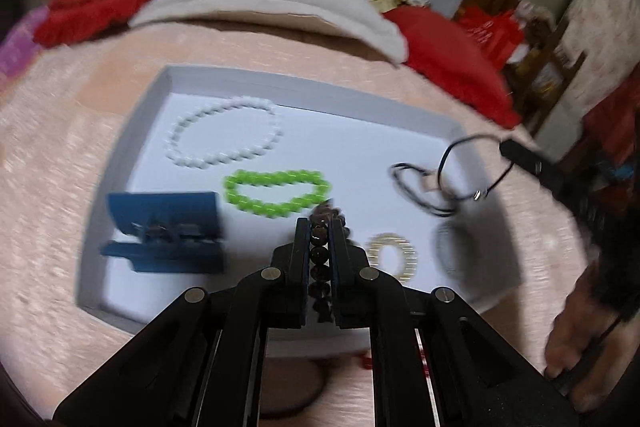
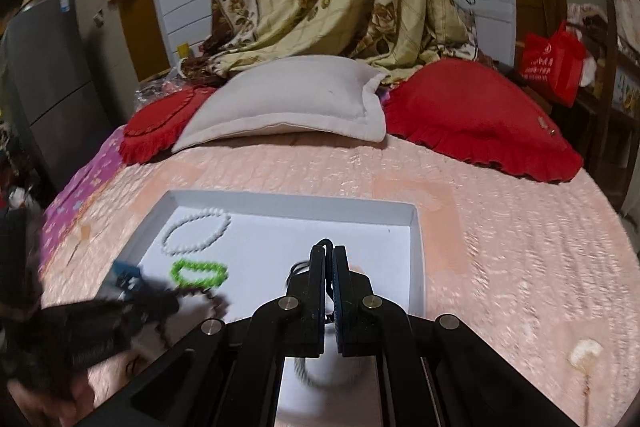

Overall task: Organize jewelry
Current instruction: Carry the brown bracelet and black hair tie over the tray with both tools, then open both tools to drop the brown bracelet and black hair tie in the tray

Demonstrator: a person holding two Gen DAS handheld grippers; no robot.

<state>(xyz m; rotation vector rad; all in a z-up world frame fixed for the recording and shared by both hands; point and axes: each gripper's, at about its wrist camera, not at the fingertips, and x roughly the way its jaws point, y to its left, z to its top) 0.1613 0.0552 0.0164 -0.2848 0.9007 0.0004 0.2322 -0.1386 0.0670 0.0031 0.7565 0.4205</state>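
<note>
A white shallow box [image 1: 120,163] lies on the bed. In it lie a white bead bracelet [image 1: 224,135], a green bead bracelet [image 1: 276,193], a blue earring card [image 1: 164,231], a gold ring-shaped piece [image 1: 394,257] and a grey ring [image 1: 454,247]. My left gripper [image 1: 320,223] is shut on a dark brown bead bracelet [image 1: 320,251] above the box. My right gripper [image 2: 328,251] is shut on a black cord necklace [image 1: 424,187], which hangs over the box's right side. The box [image 2: 416,247], white bracelet [image 2: 196,231] and green bracelet [image 2: 200,273] also show in the right wrist view.
The bed has a pink quilted cover [image 2: 500,247]. A grey-white pillow [image 2: 288,103] and red cushions [image 2: 472,115] lie behind the box. A red bag [image 2: 552,63] stands at the far right. A small white pendant [image 2: 586,353] lies on the cover at right.
</note>
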